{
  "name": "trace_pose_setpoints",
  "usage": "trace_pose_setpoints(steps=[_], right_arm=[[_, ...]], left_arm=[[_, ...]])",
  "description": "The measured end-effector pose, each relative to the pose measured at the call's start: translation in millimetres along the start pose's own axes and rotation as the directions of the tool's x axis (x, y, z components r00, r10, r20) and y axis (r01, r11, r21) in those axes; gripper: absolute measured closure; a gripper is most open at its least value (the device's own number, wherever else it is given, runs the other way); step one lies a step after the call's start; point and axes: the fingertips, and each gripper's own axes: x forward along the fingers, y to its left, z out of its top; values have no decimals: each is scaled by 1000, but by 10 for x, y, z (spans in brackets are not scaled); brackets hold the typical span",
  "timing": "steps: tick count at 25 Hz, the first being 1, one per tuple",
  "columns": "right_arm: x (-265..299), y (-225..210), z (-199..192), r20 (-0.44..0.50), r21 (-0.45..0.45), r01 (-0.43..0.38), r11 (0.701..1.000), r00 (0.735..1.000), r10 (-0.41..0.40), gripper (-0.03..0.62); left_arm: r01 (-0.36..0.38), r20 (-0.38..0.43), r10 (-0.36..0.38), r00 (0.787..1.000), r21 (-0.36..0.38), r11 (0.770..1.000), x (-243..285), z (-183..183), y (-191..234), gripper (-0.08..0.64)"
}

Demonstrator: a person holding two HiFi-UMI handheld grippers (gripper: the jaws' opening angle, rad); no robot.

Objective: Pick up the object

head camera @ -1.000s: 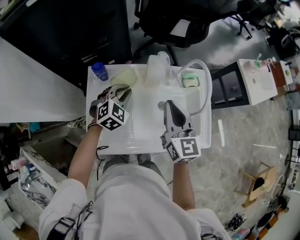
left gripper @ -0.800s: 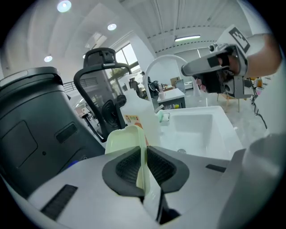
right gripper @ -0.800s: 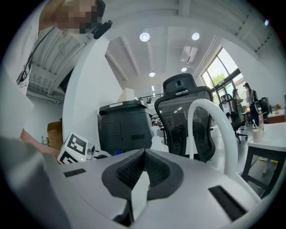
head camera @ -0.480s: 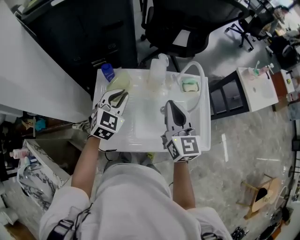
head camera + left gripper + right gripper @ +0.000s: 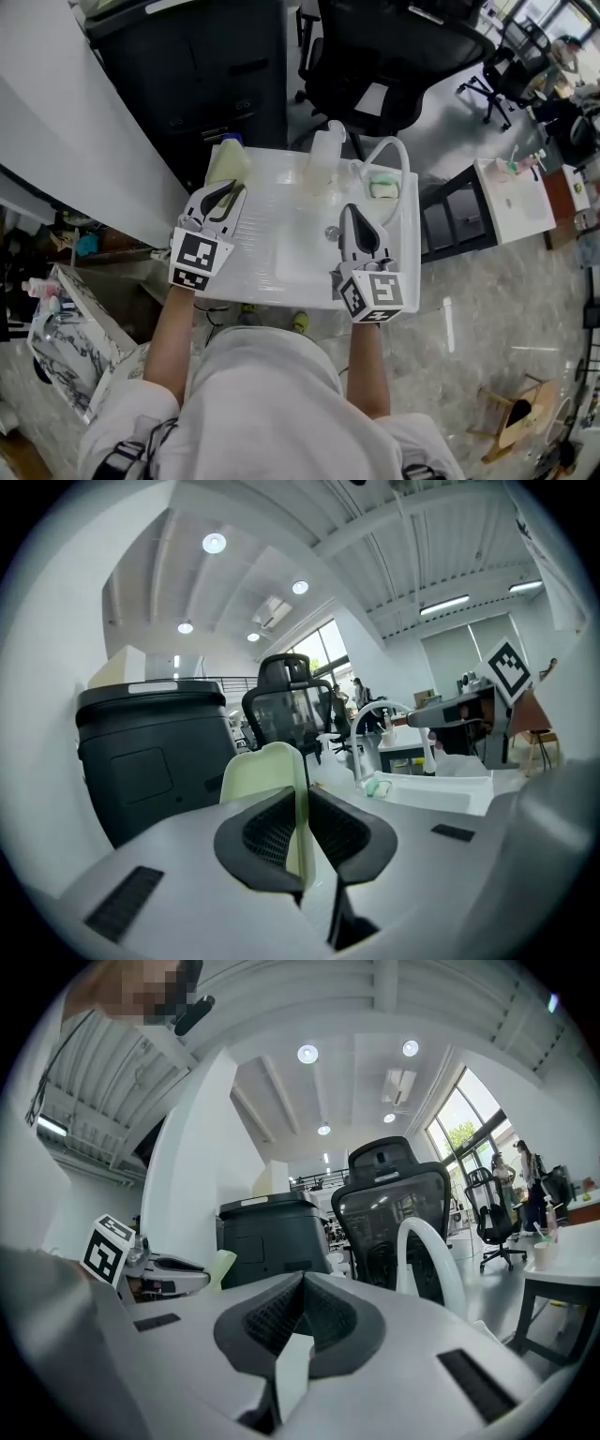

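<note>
**Head view:** a person w/ 2 hand-held grippers works over 1 white sink unit (image 5: 291, 258). The left gripper (image 5: 228, 190) is at the back-left corner, jaws clamped on 1 pale-green flat item (image 5: 225, 164), the object. The right gripper (image 5: 351, 214) is mid-basin, jaws pressed together w/ nothing in them. Also on the unit: 1 blue-capped bottle (image 5: 232, 139), 1 clear jug (image 5: 323, 150), 1 white hose (image 5: 386, 141), 1 green soap (image 5: 382, 187). Vs 1 s ago, the left jaws looked spread short of the item and are now closed on it. The left marker cube now overhangs the unit's left edge; the right gripper is approx. where it was. The bottle is mostly hidden behind the item, only its cap showing.

**Left gripper view:** both jaws pinch the item's edge. The item stands upright, its top rising above the jaws. Board or sponge, can't tell.

**Right gripper view:** jaws meet, empty. The hose arcs at right w/ 1 black office chair (image 5: 389, 1194) behind. The left gripper and item sit far left, small
</note>
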Motion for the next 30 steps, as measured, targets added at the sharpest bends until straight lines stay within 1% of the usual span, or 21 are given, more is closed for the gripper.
trace_pose_setpoints(steps=[6,11,14,17,24,30], right_arm=[[-31,115,122,25,-18,-23,1000,999,24,586],[-53,149,206,35,-28,-31,999,999,32,586],[-67,160,245,40,-28,-30,999,999,32,588],[-78,153,288,44,-39,-29,999,999,31,588],[-118,84,339,46,-38,-20,999,999,22,589],[-125,102,329,43,-37,-19,999,999,21,589]], left_arm=[[-70,55,71,996,-19,997,-345,167,156,502],[-120,97,123,988,-36,992,-579,277,239,502],[-131,133,139,981,-69,989,-695,377,274,502],[-147,159,159,974,-85,985,-766,440,309,502],[-177,171,192,966,-96,979,-840,476,315,502],[-181,180,198,963,-111,977,-885,468,337,502]])
